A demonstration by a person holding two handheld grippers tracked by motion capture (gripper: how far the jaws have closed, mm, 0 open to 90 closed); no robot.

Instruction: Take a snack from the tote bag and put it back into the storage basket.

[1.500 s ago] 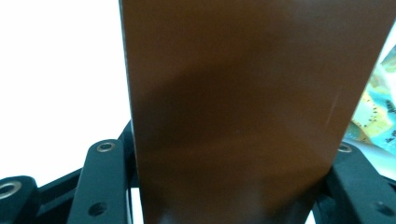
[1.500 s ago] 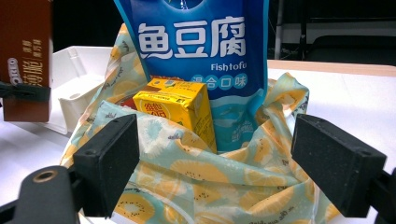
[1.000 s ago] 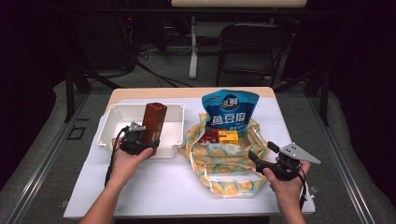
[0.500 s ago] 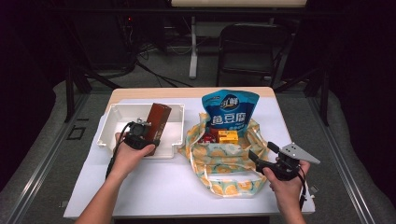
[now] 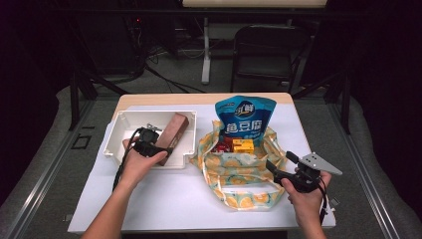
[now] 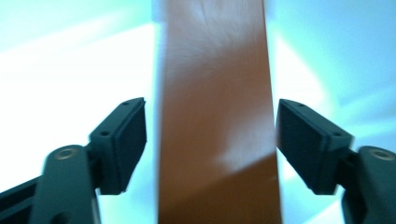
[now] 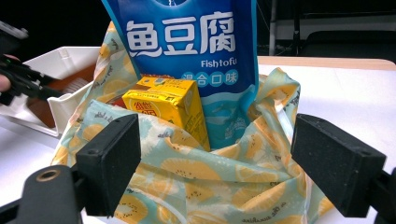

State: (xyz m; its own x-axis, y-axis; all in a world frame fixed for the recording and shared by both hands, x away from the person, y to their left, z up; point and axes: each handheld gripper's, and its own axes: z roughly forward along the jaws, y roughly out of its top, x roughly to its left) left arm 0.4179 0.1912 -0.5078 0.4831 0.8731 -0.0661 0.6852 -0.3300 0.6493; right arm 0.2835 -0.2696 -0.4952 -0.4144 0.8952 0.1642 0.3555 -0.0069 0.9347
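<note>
Brown box (image 5: 175, 130) lying in white bin (image 5: 124, 119), leaning against the bin's right wall, long side running away from the person. Left gripper (image 5: 155, 142) at the near end of the box; jaws just opened, both pads (image 6: 127, 140) standing clear of the box's sides with a slim gap on each, box between them but not pressed. Judged: box released, placement of this item as good as done, gripper withdrawal outstanding. Right gripper (image 5: 279, 163) held at the near right edge of the printed cloth bag (image 5: 244, 172), jaws wide apart, nothing between them; bag fabric and contents visible ahead in the right gripper view. Bag holding 3 visible items: blue pouch (image 5: 245, 119) upright at the rear, yellow carton (image 5: 243, 145) in front of it, red item (image 5: 222, 146) just left of the carton, partly hidden and not identifiable. Bin holding 1 item so far. Judged: unpacking from bag to bin at an early stage, 3 items or more left to move. Carton nearest to the right gripper, likely next pick. White table (image 5: 164, 199) otherwise bare near the hands.
</note>
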